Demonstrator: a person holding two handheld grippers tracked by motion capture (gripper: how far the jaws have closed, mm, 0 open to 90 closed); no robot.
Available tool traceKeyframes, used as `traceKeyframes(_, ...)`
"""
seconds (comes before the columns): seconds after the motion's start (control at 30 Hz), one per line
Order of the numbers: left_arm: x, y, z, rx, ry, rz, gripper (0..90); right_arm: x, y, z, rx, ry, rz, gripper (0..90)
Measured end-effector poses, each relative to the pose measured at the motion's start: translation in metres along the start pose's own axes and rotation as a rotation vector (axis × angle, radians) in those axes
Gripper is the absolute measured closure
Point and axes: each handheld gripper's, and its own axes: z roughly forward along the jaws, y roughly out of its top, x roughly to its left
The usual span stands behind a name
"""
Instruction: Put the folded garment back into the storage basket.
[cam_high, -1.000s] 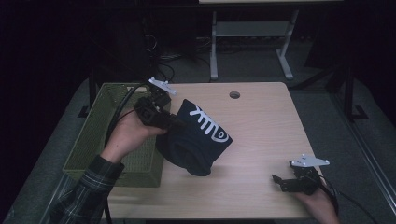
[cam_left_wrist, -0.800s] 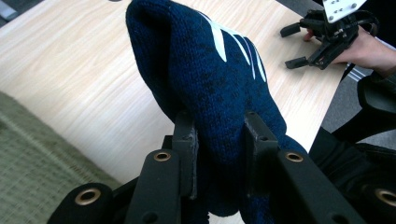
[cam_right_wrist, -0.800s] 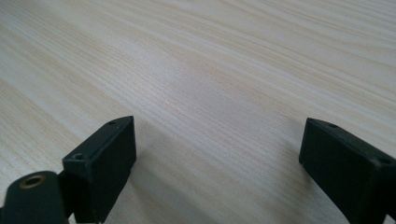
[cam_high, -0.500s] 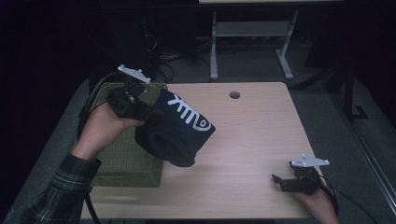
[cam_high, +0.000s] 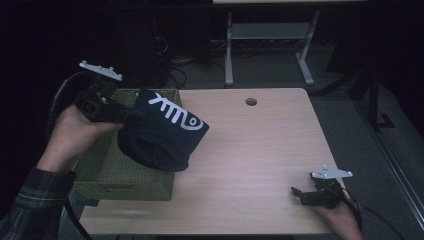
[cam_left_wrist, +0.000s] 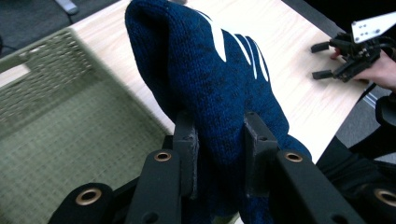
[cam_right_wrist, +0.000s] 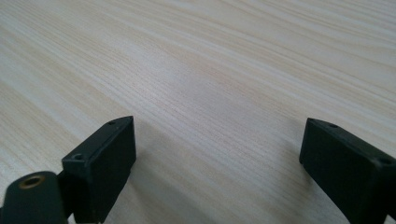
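**Knitted hat held at the basket's edge**

At the left of the high view, the left hand-held gripper (cam_high: 131, 116) is clamped on a dark blue knitted hat (cam_high: 162, 135) with a white fish-bone pattern. The hat hangs off the worktop (cam_high: 260, 150), its lower bulk over the right rim of the green woven basket (cam_high: 125, 175) that sits at the worktop's left edge. In the left gripper view the two black pads (cam_left_wrist: 187, 140) press into the blue knit from both sides near the bottom centre of the frame, the hat (cam_left_wrist: 205, 79) rising up the middle, the basket's (cam_left_wrist: 56, 116) woven floor filling the left half and pale wood at the upper right.

At the lower right of the high view, the right hand-held gripper (cam_high: 299, 195) rests low on the worktop with its jaws apart, pointing left. In the right gripper view those jaws stand wide at the bottom corners, with bare wood grain (cam_right_wrist: 210, 93) between them.
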Motion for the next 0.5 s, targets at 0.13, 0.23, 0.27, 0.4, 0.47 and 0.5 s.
traceKeyframes(0.13, 0.015, -0.012, -0.014, -0.019, 0.013, -0.034, 71.2, 0.000, 0.000, 0.000, -0.001, -0.001, -0.001, 10.4)
traceKeyframes(0.23, 0.021, -0.018, -0.017, -0.028, 0.013, -0.045, 71.3, 0.000, 0.000, 0.000, -0.001, -0.001, 0.000, 10.3)
traceKeyframes(0.27, 0.024, -0.020, -0.019, -0.030, 0.013, -0.049, 71.3, 0.000, 0.000, 0.000, 0.000, -0.001, 0.001, 10.2)
traceKeyframes(0.4, 0.039, -0.034, -0.027, -0.060, 0.008, -0.067, 71.5, 0.000, 0.001, 0.001, -0.003, -0.005, -0.002, 9.9)
traceKeyframes(0.47, 0.041, -0.037, -0.028, -0.066, 0.007, -0.074, 71.5, 0.000, 0.001, 0.001, -0.002, -0.005, -0.002, 9.9)
traceKeyframes(0.5, 0.043, -0.040, -0.029, -0.068, 0.010, -0.079, 71.5, 0.000, 0.001, 0.001, -0.003, -0.005, -0.002, 9.9)
